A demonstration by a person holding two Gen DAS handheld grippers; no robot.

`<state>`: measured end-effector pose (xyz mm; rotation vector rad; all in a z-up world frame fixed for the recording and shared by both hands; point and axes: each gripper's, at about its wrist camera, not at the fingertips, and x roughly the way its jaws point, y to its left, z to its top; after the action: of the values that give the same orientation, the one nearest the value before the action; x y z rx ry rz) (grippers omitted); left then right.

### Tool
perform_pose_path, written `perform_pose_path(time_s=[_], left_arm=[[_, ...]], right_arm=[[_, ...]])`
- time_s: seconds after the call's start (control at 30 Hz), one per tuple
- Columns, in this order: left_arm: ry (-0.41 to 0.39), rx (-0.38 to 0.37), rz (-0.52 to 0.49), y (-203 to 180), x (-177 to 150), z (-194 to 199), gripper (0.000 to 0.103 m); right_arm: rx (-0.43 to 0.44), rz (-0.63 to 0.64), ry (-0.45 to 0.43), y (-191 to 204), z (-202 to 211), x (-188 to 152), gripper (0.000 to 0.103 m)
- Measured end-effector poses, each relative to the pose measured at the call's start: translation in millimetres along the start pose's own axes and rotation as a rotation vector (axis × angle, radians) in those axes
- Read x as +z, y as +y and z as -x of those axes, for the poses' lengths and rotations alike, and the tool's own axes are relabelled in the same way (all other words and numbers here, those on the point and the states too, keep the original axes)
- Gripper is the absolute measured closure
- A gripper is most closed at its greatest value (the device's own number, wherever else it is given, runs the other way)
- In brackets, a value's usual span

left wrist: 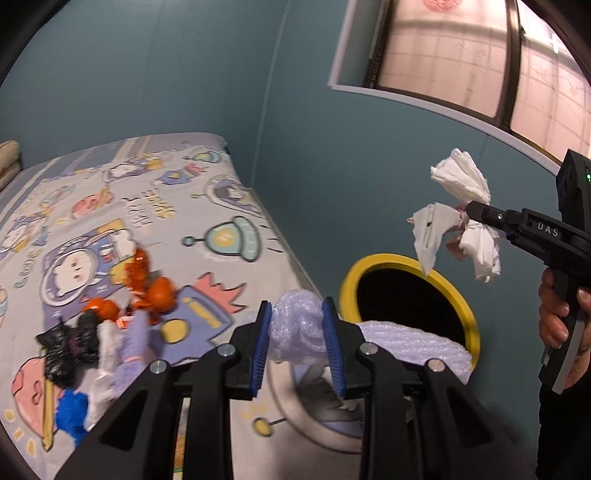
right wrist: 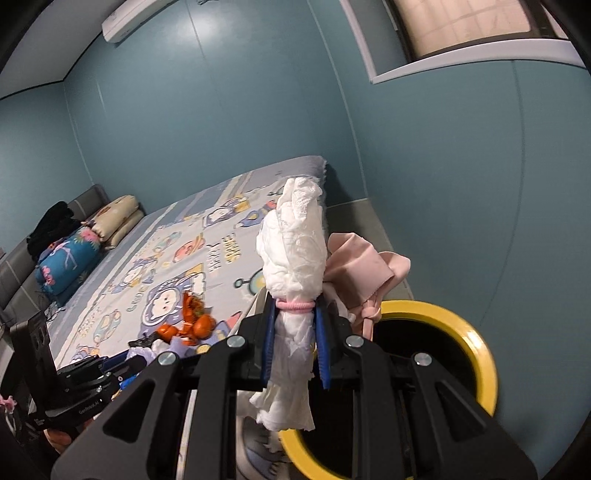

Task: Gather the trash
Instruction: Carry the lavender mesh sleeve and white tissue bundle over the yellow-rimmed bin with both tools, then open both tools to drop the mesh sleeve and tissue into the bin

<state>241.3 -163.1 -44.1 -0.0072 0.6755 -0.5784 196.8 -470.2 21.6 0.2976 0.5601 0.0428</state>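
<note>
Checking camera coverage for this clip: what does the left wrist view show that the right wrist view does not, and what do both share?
Only the left wrist view shows the left gripper shut on crumpled lilac foam wrap, the hand holding the right gripper, and black and blue scraps on the bed.

Only the right wrist view shows the air conditioner, pillows and a pink hair tie around the white tissue wad.

Both show the yellow-rimmed bin, orange peels, the cartoon bedsheet and the window.
</note>
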Motion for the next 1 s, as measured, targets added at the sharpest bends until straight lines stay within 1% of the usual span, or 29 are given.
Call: perform_pose_path(time_s=[0.1, 0.3, 0.57, 0.7, 0.87, 1.0], left_arm=[[0.015, -0.032, -0.021, -18, 4, -15, 0.077], [0.047, -0.072, -0.063, -50, 6, -41, 0.077], [0.079, -0.101, -0.135, -87, 10, -64, 0.077], [0.095, -0.107, -0.153, -99, 10, -75, 0.076], [0.115, -0.109, -0.162, -109, 6, -85, 0.076], [0.131, -0.109, -0.171, -113, 3, -96, 0.076]], right_arm=[[-0.025, -0.006, -0.006, -11, 4, 0, 0.085], [-0.063, -0.031, -0.006, -31, 7, -2, 0.085], [-0.115, -0.068, 0.000, -60, 5, -5, 0.085], [-0.152, -0.075, 0.011, -70, -1, -8, 0.085], [-0.163, -0.087, 0.034, -76, -10, -14, 0.085], [-0.191, -0.076, 0.046, -79, -18, -19, 0.085]])
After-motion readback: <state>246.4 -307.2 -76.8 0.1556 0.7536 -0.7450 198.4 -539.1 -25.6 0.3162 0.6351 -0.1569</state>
